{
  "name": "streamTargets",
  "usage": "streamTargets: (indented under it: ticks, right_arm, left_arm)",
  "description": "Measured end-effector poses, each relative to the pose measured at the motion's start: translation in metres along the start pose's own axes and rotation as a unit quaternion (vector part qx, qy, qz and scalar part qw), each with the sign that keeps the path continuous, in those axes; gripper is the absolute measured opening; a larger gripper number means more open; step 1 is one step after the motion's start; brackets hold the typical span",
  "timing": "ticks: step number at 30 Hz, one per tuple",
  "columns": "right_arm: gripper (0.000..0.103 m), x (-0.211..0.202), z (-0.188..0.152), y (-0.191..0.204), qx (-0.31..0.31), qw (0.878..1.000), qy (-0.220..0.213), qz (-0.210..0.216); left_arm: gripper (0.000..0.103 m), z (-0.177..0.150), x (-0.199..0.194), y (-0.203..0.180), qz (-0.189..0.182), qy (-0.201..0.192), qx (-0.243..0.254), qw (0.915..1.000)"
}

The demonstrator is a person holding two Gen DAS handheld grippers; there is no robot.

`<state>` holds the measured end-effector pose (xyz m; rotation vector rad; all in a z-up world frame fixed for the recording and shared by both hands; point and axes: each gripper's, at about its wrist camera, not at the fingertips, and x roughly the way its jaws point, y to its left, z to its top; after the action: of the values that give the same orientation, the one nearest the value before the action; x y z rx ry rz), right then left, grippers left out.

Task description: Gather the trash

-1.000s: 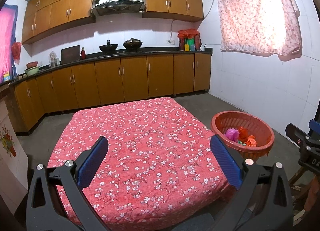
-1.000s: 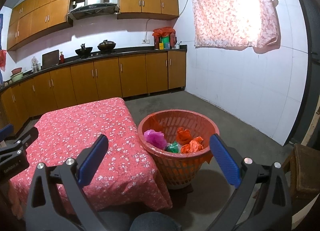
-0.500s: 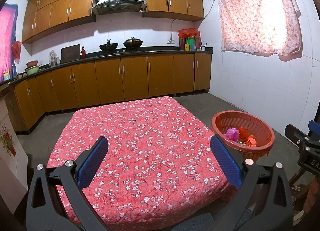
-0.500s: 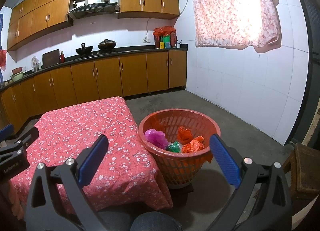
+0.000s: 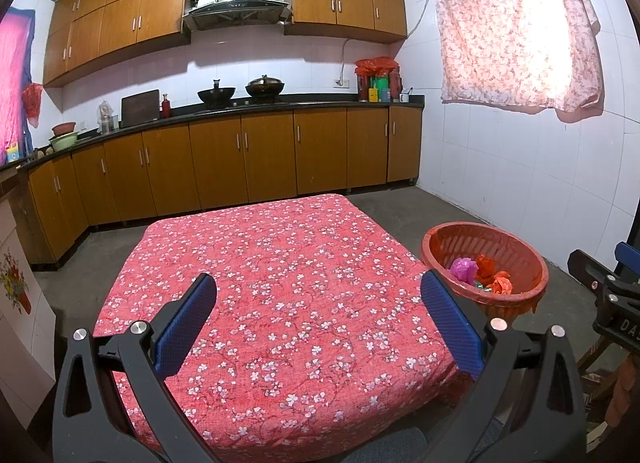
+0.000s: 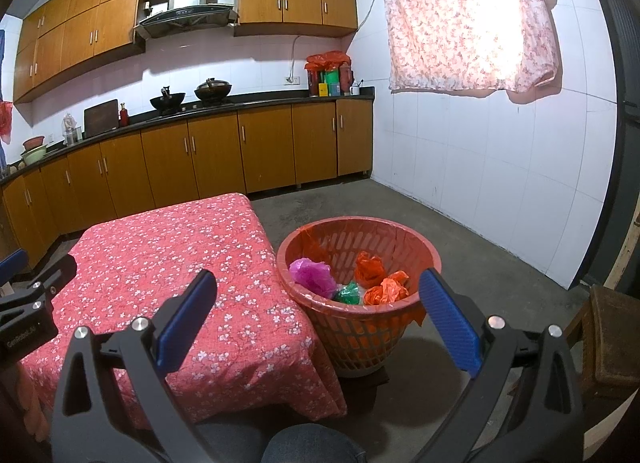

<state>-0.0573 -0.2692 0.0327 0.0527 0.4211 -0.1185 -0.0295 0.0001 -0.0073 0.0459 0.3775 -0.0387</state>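
Trash (image 6: 352, 281) in basket (image 6: 416, 237), apparently beyond tongs (image 6: 318, 317)

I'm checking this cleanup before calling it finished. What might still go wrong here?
1. The red basket stands on a small dark base close to the tablecloth's hanging edge; a bump might tip it.
2. The crumpled orange bag lies near the rim, so it may spill out.
3. Both the left hand-held gripper and the right hand-held gripper are open and empty.

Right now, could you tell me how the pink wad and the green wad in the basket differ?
The pink wad is larger and lies by the basket wall nearest the table; the green wad is smaller, lower and more central. Both are crumpled plastic.
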Motion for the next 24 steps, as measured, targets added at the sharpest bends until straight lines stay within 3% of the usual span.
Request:
streamTargets:
  ticks: [24]
  right_arm:
    - [0.099, 0.0006, -0.0015, -0.0001, 0.001, 1.000, 0.001, -0.001]
  left_arm:
    - [0.101, 0.0003, -0.0005, -0.0010, 0.001, 0.000, 0.000, 1.0000]
